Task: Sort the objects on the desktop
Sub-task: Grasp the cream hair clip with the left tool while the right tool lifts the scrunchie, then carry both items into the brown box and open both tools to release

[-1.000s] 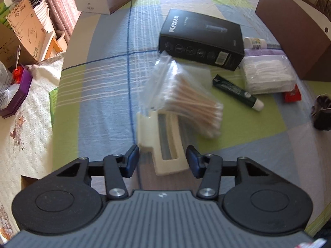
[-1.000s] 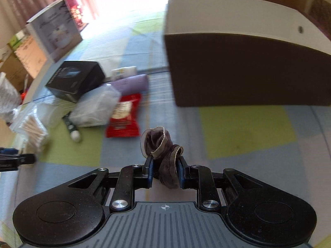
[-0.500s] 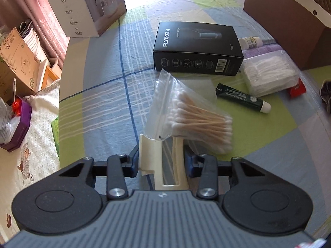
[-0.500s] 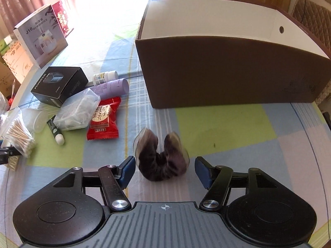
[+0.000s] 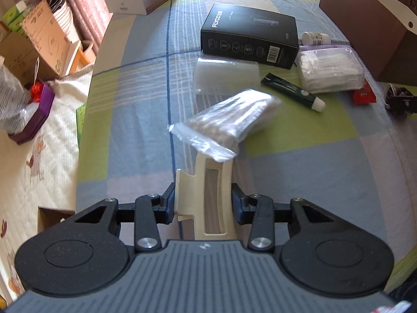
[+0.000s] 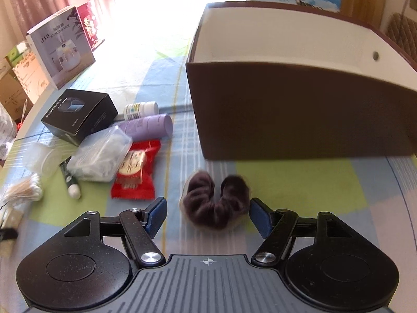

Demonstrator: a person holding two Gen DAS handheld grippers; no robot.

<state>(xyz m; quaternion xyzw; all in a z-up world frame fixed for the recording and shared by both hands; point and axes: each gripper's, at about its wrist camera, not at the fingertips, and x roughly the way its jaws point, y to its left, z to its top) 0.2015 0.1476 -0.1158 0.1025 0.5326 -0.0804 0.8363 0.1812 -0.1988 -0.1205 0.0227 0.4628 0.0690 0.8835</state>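
Note:
My left gripper (image 5: pixel 203 199) is shut on a cream plastic holder (image 5: pixel 208 182), held off the checked tablecloth. A blurred bag of cotton swabs (image 5: pixel 229 120) lies against the holder's far tip. In the right wrist view my right gripper (image 6: pixel 207 215) is open. A dark brown scrunchie (image 6: pixel 216 206) sits between its fingers, slightly blurred and gripped by neither pad. The brown storage box (image 6: pixel 299 109) with a white inside stands just beyond it.
A black box (image 5: pixel 250 36), green tube (image 5: pixel 292 91), clear box of white picks (image 5: pixel 328 70), red packet (image 6: pixel 135 172), purple bottle (image 6: pixel 148 127) and white bottle (image 6: pixel 140 109) lie left of the brown box. A humidifier carton (image 6: pixel 60 47) stands far left. The table edge (image 5: pixel 86 120) curves down the left.
The left gripper shut on the cream holder and lifted it, tipping the swab bag. The right gripper, shut on the scrunchie one second ago, opened and let it go.

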